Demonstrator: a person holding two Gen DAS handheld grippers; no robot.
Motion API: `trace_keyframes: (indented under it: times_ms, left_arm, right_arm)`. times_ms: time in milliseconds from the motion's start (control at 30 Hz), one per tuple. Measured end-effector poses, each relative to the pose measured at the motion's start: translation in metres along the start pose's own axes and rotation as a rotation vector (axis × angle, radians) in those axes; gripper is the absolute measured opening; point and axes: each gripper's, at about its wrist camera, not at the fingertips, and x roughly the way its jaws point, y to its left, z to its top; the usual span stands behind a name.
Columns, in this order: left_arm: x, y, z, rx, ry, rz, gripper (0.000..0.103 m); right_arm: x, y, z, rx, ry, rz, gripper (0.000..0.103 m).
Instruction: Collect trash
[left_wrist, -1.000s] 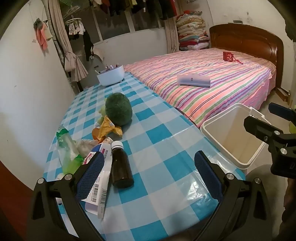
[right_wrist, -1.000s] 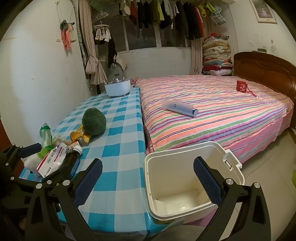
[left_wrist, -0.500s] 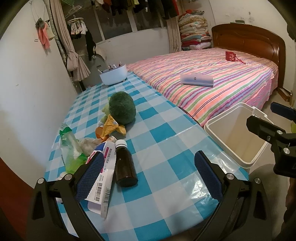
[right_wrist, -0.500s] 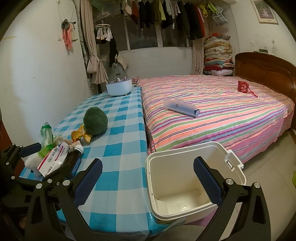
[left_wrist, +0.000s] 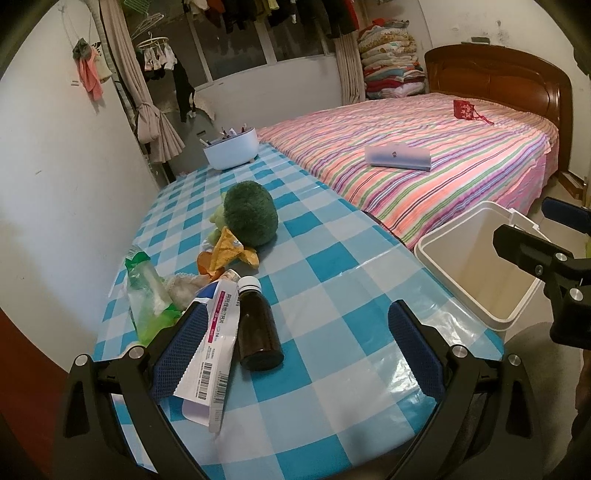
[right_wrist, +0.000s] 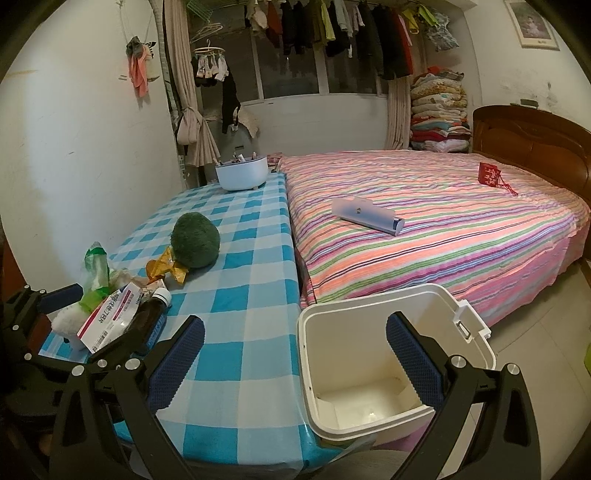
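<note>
Over the last second my left gripper has eased forward and down toward the near left corner of the blue-and-white checked table; its jaws remain spread wide and hold nothing. The dark brown glass bottle with a white cap now lies between them, touching the white-and-pink flattened medicine carton, beside the clear green-printed plastic wrapper. I judge the first pick is imminent, with the bottle likely to roll. My right gripper hangs released above the empty white plastic bin off the table's right edge. No trash collected yet.
</note>
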Motion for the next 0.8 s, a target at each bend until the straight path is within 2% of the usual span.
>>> trace_keyframes:
  times_ms: [800]
  left_arm:
    - [0.0017,0.0048,-0.0021,-0.004,0.005,0.006,0.097]
  right_arm:
    - [0.0015,0.0041,0.0007,-0.007,0.004,0.008,0.096]
